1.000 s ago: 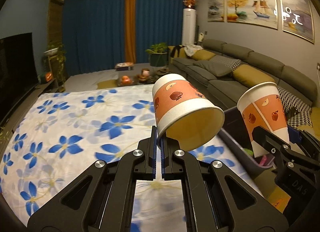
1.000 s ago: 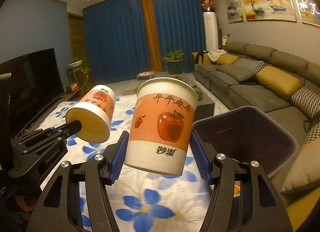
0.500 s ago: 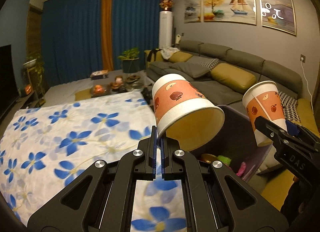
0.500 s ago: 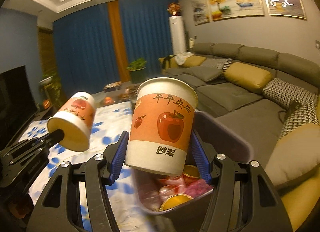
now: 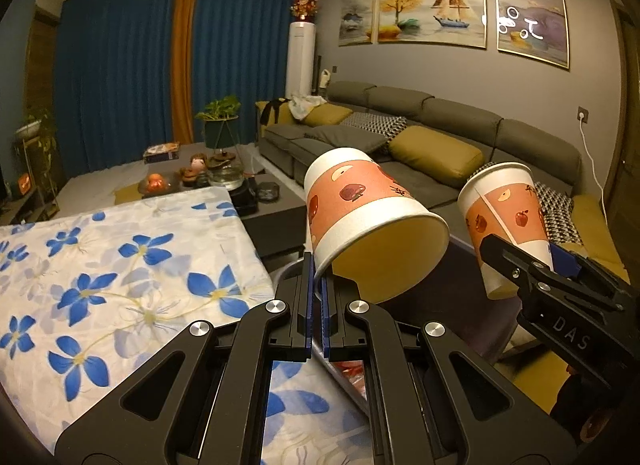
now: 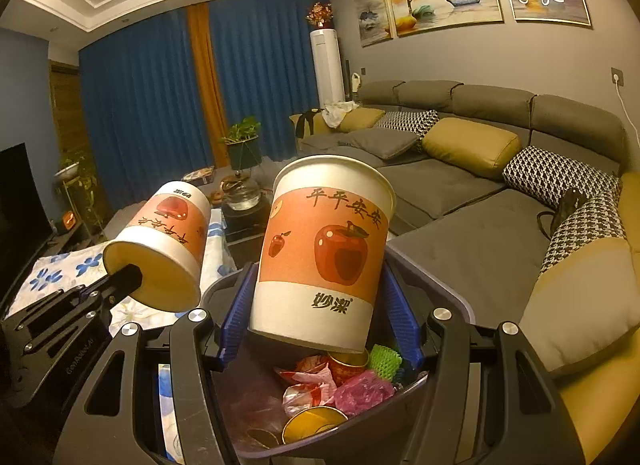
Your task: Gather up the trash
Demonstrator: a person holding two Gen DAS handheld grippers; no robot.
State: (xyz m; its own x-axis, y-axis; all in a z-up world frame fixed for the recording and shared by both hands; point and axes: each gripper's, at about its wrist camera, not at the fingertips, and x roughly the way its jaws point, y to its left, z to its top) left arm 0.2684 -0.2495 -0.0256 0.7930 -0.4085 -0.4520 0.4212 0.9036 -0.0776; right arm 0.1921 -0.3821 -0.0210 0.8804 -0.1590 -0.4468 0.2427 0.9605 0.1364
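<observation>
My left gripper (image 5: 318,285) is shut on the rim of a paper cup (image 5: 360,221) printed with red apples on an orange band; the cup lies tilted, its open mouth toward the camera. That same cup (image 6: 168,245) shows at the left of the right wrist view. My right gripper (image 6: 320,313) is shut on the sides of a second apple-print paper cup (image 6: 324,253), held upright, also seen at the right of the left wrist view as the second cup (image 5: 508,221). Both cups hang over a dark trash bin (image 6: 448,297) that holds wrappers, cans and a green mesh sleeve.
A table with a white cloth of blue flowers (image 5: 120,265) lies to the left of the bin. A grey sofa (image 6: 460,193) with yellow and patterned cushions runs along the right. A low dark table (image 5: 208,181) with fruit and a teapot stands beyond.
Both grippers have swung right, away from the flowered table, carrying their cups. The bin now sits right below them and its contents are in view.
</observation>
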